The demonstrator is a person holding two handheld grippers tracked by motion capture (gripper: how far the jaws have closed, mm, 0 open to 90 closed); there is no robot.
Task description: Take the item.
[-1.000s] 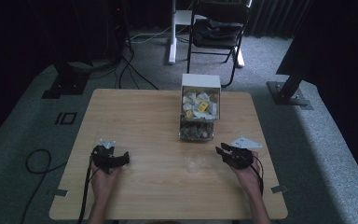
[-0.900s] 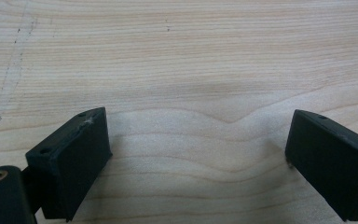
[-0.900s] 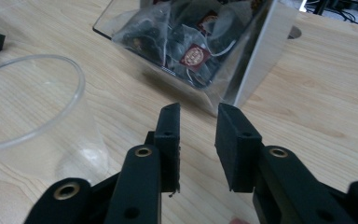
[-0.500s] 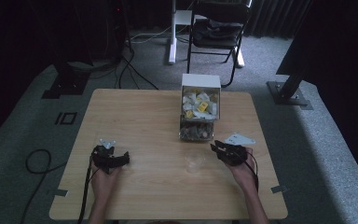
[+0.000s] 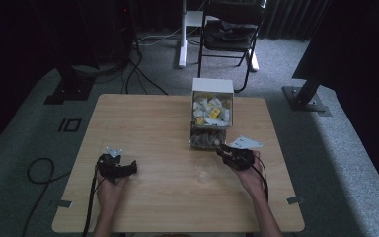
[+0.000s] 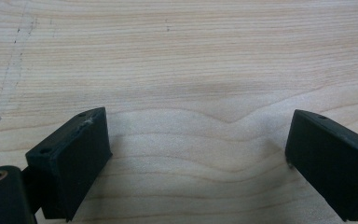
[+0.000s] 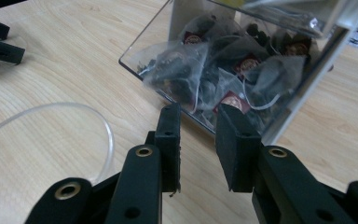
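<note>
Two grippers — left gripper (image 5: 131,169) spread wide, right gripper (image 7: 196,140) narrowly parted, empty, facing the tea-bag box (image 7: 242,60).

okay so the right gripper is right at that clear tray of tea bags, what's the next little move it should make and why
Probably ease the right gripper a little farther forward into the open front of the clear tray, toward the nearest tea bag. Its jaws stand slightly apart with nothing between them, just short of the tray's front edge, and that bag lies straight ahead. The left gripper is open over bare table.
</note>
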